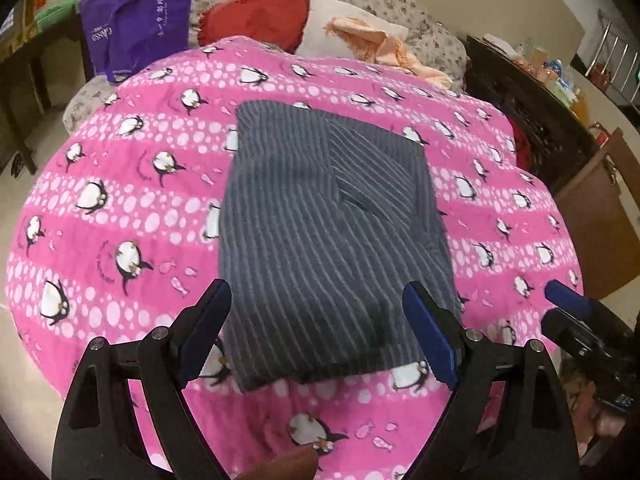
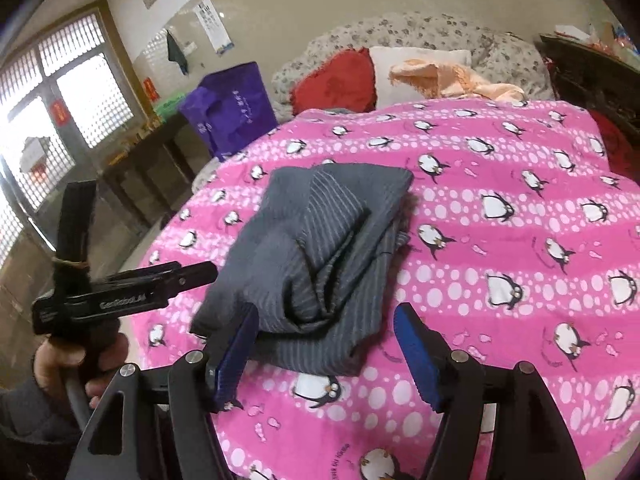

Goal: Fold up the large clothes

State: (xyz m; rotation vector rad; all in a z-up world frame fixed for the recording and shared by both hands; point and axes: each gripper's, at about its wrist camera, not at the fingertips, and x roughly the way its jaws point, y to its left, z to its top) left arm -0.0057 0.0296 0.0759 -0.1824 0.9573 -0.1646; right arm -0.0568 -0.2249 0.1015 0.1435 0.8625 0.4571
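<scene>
Pink penguin blanket (image 1: 120, 184) spread over whole surface. Behind it: floral sofa (image 1: 400, 4) w/ red cushion (image 1: 256, 16), white pillow (image 1: 344, 12), peach cloth (image 1: 384, 48); purple bag (image 1: 136, 20) at far left. Grey striped garment (image 1: 320, 232) folded to a rough rectangle, lying mid-blanket, layers bunched on right side in right wrist view. Left gripper (image 1: 316, 312) jaws wide apart, straddling garment's near edge, gripping nothing. Right gripper (image 2: 326, 336) likewise spread wide, empty, at garment's near corner.
</scene>
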